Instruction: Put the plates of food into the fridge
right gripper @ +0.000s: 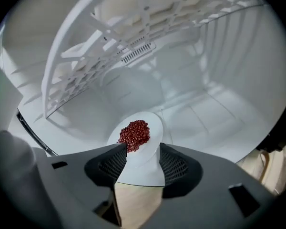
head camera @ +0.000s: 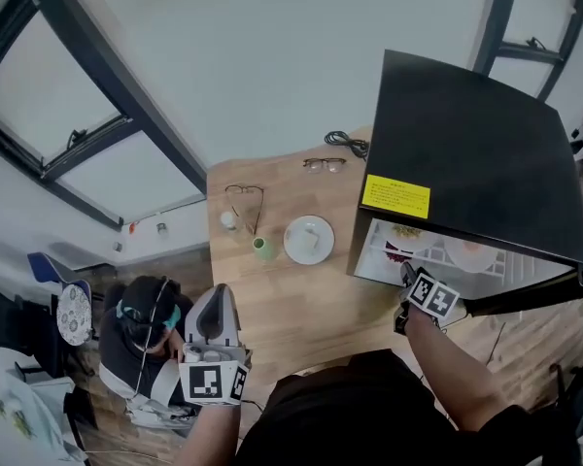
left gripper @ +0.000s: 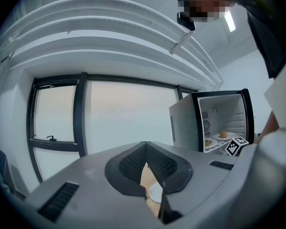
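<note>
Inside the open black fridge (head camera: 466, 153), a white plate of red beans (right gripper: 136, 135) rests on the white floor. My right gripper (right gripper: 143, 149) is open, with a pad on each side of the plate's near rim but not pressing it. Seen from the head, the right gripper (head camera: 408, 272) reaches into the fridge's mouth. Another white plate (head camera: 308, 239) with pale food sits on the wooden table (head camera: 301, 309). My left gripper (head camera: 218, 294) hovers near the table's front left, level, shut and empty. Through its narrow gap a bit of that plate (left gripper: 156, 193) shows.
On the fridge's upper shelf (left gripper: 219, 138) stand a plate with a bun (left gripper: 224, 135) and a plate of yellow food (left gripper: 209, 143). A green cup (head camera: 262, 249), two pairs of glasses (head camera: 245, 197) and a cable (head camera: 345, 144) lie on the table. A person (head camera: 146, 323) sits on the floor, left.
</note>
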